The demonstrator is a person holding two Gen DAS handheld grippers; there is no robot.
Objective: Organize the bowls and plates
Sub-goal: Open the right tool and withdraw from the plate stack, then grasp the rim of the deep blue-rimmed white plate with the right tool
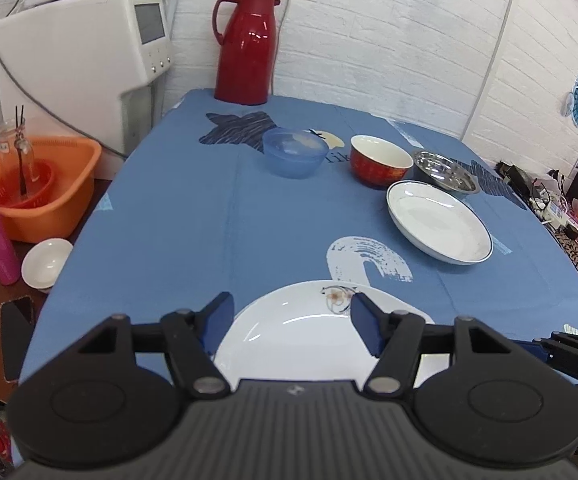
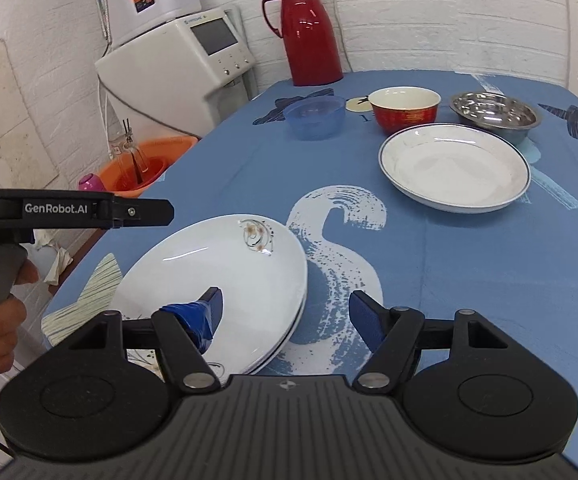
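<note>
Blue tablecloth (image 2: 469,272): stacked flowered plates (image 2: 225,272) up front, blue bowl (image 2: 315,116), red bowl (image 2: 405,110), steel bowl (image 2: 493,114) all empty; left gripper (image 1: 292,316) and right gripper (image 2: 285,312) both spread wide.

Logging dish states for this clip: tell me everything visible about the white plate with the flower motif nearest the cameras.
The flower-motif plate is glossy white, ceramic-looking, with a small brown-and-black floral sprig near its far rim. It sits upright on a second white plate, whose edge shows beneath it, near the front edge of the blue tablecloth. Both open hand-held grippers hover near it; neither is seen gripping it.
</note>
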